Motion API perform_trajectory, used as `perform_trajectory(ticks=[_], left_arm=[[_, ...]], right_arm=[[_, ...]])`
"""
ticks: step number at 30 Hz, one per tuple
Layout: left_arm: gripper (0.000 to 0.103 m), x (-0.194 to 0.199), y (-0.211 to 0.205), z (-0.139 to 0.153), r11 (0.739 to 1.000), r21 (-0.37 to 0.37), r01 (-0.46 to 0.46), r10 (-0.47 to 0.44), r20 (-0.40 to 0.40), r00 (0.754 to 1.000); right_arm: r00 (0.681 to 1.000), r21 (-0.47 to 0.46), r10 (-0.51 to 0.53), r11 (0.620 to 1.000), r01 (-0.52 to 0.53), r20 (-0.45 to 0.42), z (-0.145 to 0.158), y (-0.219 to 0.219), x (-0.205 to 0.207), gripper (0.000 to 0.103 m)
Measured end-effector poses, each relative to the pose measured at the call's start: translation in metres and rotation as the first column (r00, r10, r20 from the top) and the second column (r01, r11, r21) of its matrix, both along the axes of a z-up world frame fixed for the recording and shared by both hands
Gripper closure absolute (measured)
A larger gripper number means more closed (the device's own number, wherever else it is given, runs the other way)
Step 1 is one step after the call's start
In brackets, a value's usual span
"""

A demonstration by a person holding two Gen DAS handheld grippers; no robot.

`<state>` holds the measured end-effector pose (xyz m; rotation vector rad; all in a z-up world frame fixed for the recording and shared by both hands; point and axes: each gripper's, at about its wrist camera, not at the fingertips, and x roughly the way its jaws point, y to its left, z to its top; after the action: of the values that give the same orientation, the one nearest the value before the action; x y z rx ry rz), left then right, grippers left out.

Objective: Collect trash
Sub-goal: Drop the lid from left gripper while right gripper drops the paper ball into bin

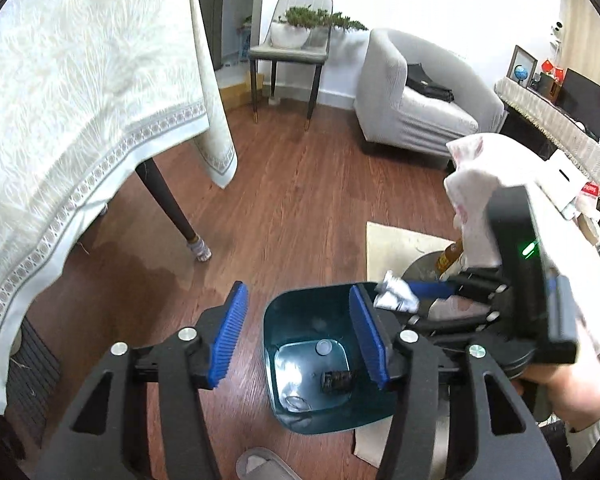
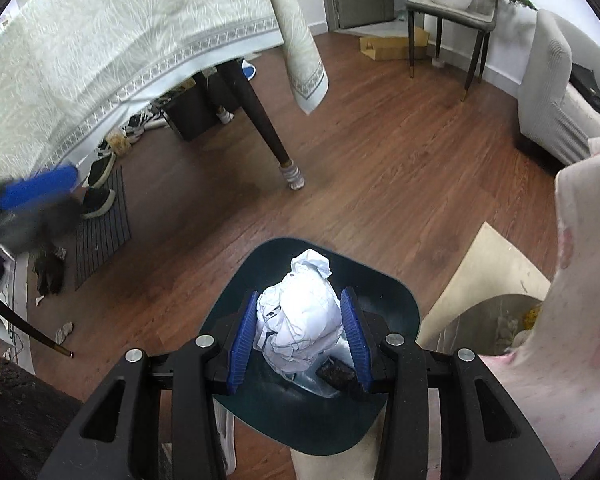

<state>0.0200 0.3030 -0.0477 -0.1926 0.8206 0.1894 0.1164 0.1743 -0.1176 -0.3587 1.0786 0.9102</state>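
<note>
Over the bin, lower centre: paper ready to drop.
Right hand-held gripper (image 2: pixel 300 344) clamps the crumpled paper ball (image 2: pixel 298 320), light and squashy, mid-body above the dark green trash bin (image 2: pixel 396 304); left hand-held gripper (image 1: pixel 300 336) hangs apart, empty.

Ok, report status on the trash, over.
Right gripper shut on paper wad, above bin. Left gripper open, empty, beside it. Bin mouth unobstructed; bits already inside.

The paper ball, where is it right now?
The paper ball is pinched in the right gripper, held just above the open bin on the wood floor, as the right wrist view shows.
</note>
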Motion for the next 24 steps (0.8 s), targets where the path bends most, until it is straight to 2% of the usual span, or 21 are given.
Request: perform_trajectory(ticks=[10,11,14,24], left_arm=[[0.063,-0.002,-0.001,0.017,1.000,-0.005,0.007,-0.007,0.039,0.999],[0.065,-0.002,-0.002,0.018,1.000,-0.005,0.010,-0.010,0.042,0.999],[0.065,-0.004,-0.004,0.023,1.000,-0.001,0.015,-0.015,0.056,0.998],[0.065,-0.004,-0.011,0.045,1.000,0.011,0.023,-0.024,0.109,0.994]], right_arm=[[0.999,-0.108,0.025,0.994,-0.028,-0.026,-0.039,0.001,-0.008,0.057],[0.999,-0.112,0.028,0.993,-0.031,-0.030,-0.041,0.000,-0.009,0.055],[0.999,-0.124,0.026,0.992,-0.030,-0.036,-0.044,-0.003,-0.010,0.045],[0.998,-0.113,0.045,0.992,-0.049,-0.035,-0.036,-0.011,-0.017,0.043]])
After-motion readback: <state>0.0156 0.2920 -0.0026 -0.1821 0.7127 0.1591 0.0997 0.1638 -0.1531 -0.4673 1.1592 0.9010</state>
